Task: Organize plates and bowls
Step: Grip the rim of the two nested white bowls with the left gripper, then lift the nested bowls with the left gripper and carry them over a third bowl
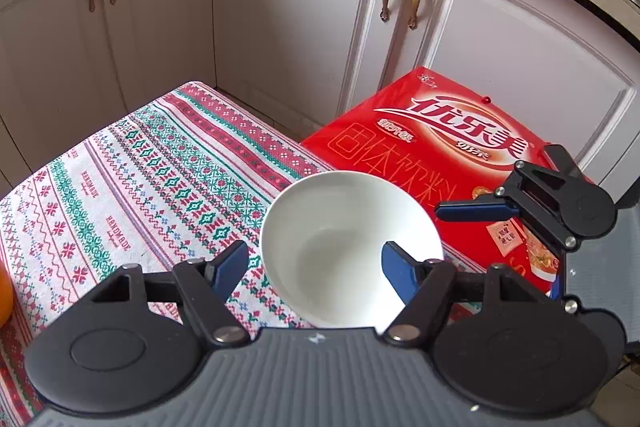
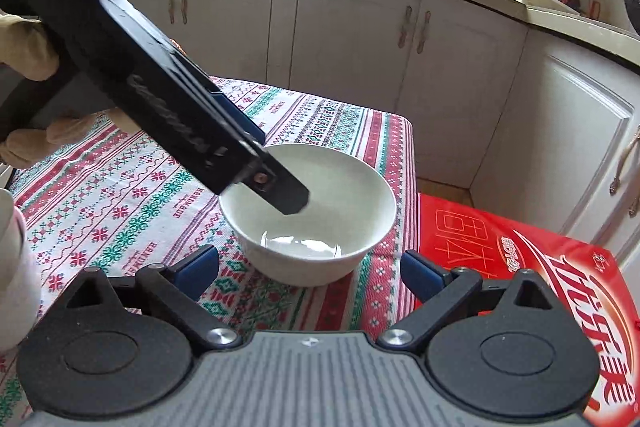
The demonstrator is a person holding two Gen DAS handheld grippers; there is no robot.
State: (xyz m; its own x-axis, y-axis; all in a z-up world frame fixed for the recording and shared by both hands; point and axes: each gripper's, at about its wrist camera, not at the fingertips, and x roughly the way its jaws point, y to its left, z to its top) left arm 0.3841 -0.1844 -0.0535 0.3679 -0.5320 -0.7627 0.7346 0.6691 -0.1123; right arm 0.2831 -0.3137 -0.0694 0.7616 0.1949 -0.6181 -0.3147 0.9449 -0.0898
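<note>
A white bowl (image 1: 348, 247) sits upright near the right edge of the patterned tablecloth (image 1: 132, 179). My left gripper (image 1: 310, 263) is open and straddles the bowl's rim: its right finger is inside the bowl and its left finger is outside it. In the right wrist view the bowl (image 2: 316, 223) sits ahead of my open, empty right gripper (image 2: 308, 271), and the left gripper (image 2: 280, 187) reaches down into the bowl from the upper left. The right gripper also shows at the right of the left wrist view (image 1: 476, 209).
A red drink carton (image 1: 448, 163) lies beside the table on the right, also seen in the right wrist view (image 2: 532, 275). White cabinet doors (image 1: 304, 23) stand behind. An orange object (image 1: 5, 291) and a white object (image 2: 12, 279) sit at the left edges.
</note>
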